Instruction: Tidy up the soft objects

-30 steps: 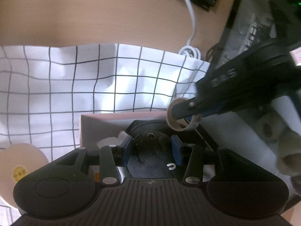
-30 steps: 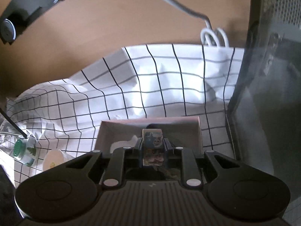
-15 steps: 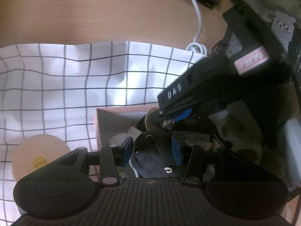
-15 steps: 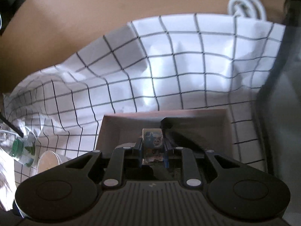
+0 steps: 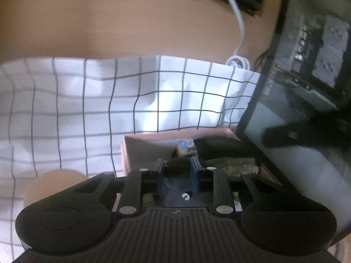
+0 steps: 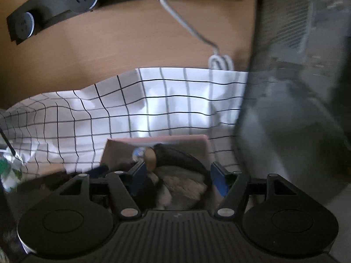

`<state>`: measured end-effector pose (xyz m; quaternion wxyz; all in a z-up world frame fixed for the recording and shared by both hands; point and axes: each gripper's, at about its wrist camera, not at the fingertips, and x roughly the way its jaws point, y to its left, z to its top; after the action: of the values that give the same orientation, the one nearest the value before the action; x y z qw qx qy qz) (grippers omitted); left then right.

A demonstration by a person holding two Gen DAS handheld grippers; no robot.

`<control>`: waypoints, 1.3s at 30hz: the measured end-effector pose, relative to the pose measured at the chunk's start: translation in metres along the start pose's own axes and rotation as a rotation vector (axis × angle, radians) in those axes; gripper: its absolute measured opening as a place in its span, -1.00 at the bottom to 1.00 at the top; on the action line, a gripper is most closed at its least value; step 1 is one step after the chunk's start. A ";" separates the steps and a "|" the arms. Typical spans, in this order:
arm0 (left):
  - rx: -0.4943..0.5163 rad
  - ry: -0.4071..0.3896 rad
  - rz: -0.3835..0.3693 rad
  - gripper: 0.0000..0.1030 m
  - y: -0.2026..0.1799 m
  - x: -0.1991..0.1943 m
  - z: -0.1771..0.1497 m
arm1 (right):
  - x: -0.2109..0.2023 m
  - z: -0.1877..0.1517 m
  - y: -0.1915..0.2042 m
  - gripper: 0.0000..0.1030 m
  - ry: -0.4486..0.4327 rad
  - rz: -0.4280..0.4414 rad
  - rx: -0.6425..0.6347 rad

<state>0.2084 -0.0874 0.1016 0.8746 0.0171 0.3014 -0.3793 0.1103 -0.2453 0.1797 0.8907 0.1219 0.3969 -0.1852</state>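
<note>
- Your left gripper (image 5: pixel 176 173) has its jaws close together on a dark cloth (image 5: pixel 175 185) just above the near end of the pink box (image 5: pixel 140 141); I judge it clamped, though the cloth is dim and hard to read.
- Your right gripper (image 6: pixel 176 172) has its jaws wide apart and holds nothing; it hangs over the box (image 6: pixel 153 140), right above the soft things inside.
- The box sits on the checked sheet (image 5: pixel 87 100) on the bench (image 5: pixel 109 22), close beside the dark case (image 5: pixel 307 76).
- Inside lie a small printed roll (image 5: pixel 186 148) by the far wall, a dark item (image 5: pixel 219 146) and a pale fuzzy one (image 6: pixel 182 183).
- Risk: let the cloth go from this height and it may drape over the near rim and slide out.
- Risk: bring the right jaws together now and they could pinch the fuzzy piece and drag it out.
- Risk: the box looks light; a push downward at its near end could tip it or shove it against the case.
- Risk: both grippers work over the same box, so a hurried move may knock them together.
</note>
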 end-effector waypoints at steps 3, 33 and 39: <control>-0.006 -0.014 0.019 -0.43 -0.005 0.000 -0.001 | -0.020 -0.019 -0.009 0.28 -0.021 -0.015 -0.014; -0.287 0.019 0.535 -0.41 -0.061 -0.130 -0.178 | 0.019 -0.192 0.007 0.89 0.040 0.405 -0.468; -0.252 0.021 0.591 -0.39 -0.079 -0.124 -0.186 | 0.024 -0.196 0.000 1.00 0.007 0.408 -0.451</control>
<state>-0.0064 -0.0144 0.0318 0.9391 -0.0005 0.3368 -0.0683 -0.0042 -0.1796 0.0334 0.9127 -0.0011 0.3985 0.0905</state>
